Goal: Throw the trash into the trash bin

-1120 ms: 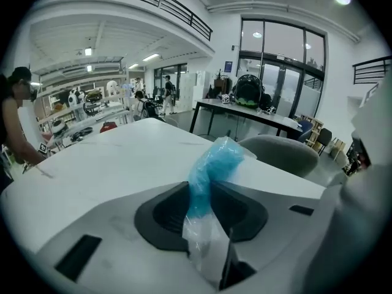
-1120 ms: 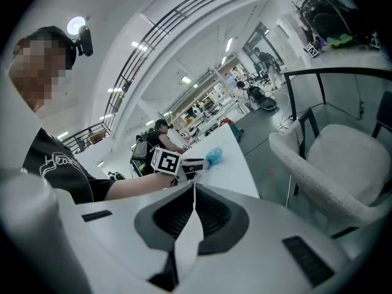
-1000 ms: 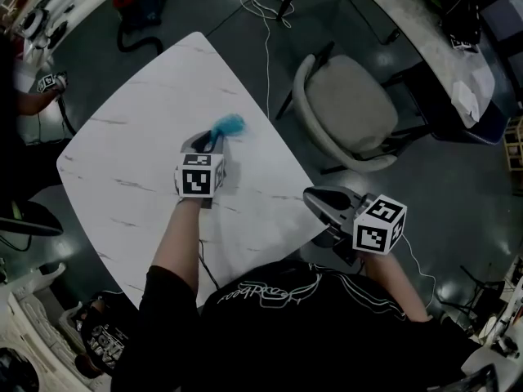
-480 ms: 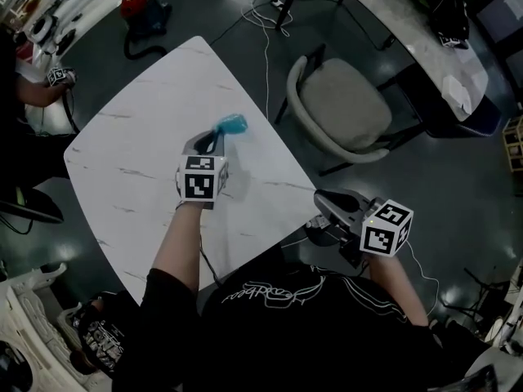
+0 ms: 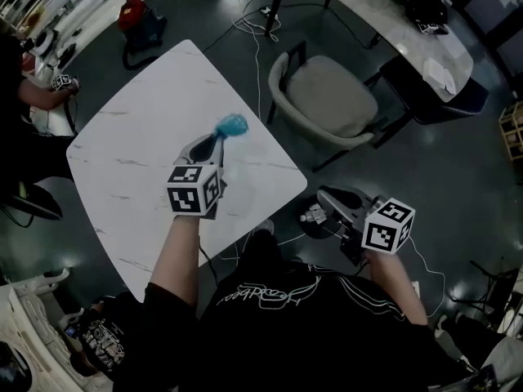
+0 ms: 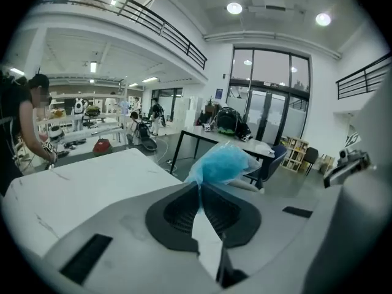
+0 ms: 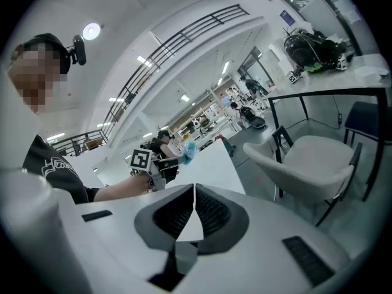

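A white marble-patterned table (image 5: 131,137) filled the left of the head view, with a padded chair (image 5: 331,96) standing just beyond its far corner on the dark floor. The left gripper (image 5: 214,142) reached over the table, its jaws clamped on the neck of a crumpled blue plastic bag of trash (image 6: 220,163), which stuck out past the fingertips. The right gripper (image 7: 194,188) hung off the table's near right edge, jaws pressed together with nothing between them.
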Demonstrator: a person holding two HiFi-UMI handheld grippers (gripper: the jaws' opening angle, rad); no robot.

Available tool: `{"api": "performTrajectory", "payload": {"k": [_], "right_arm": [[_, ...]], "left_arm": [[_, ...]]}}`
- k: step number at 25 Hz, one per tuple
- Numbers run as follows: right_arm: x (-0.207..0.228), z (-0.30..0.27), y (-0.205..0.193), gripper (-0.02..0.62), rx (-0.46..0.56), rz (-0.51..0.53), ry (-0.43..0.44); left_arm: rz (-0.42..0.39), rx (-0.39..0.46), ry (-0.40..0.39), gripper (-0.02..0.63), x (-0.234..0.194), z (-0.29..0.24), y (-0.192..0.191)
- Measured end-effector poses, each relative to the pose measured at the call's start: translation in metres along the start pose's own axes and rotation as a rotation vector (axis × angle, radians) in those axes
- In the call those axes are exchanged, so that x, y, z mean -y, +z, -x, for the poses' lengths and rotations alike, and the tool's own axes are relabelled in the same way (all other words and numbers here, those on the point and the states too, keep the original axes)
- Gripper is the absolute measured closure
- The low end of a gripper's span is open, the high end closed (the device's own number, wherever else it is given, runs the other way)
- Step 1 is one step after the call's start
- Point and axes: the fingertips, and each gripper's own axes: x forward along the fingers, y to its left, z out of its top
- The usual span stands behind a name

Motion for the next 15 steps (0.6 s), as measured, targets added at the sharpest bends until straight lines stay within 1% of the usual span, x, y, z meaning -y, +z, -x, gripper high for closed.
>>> {"api": "performTrajectory", "payload": {"k": [3,7,11,15], "right_arm": [[-0.001,0.025,-0.008,0.561,0.042,-0.013,-0.019],[0.002,0.063,-0.024,0.561,0.104,-0.035,-0.050],[0.000,0.110,-0.038,0.561,0.172,-0.047,-0.098],[0.001,0.155,-0.051,0.561,0.252,-0.056,-0.157]], "left_arm": [[0.014,0.038,-0.060,0.589,0.040,0.024,0.008],[-0.001,0.093,-0.206,0.589,0.113,0.052,0.012],[-0.015,0.104,-0.323,0.589,0.187,0.083,0.006],[-0.022,0.098,-0.449,0.589,0.253,0.102,-0.004]]}}
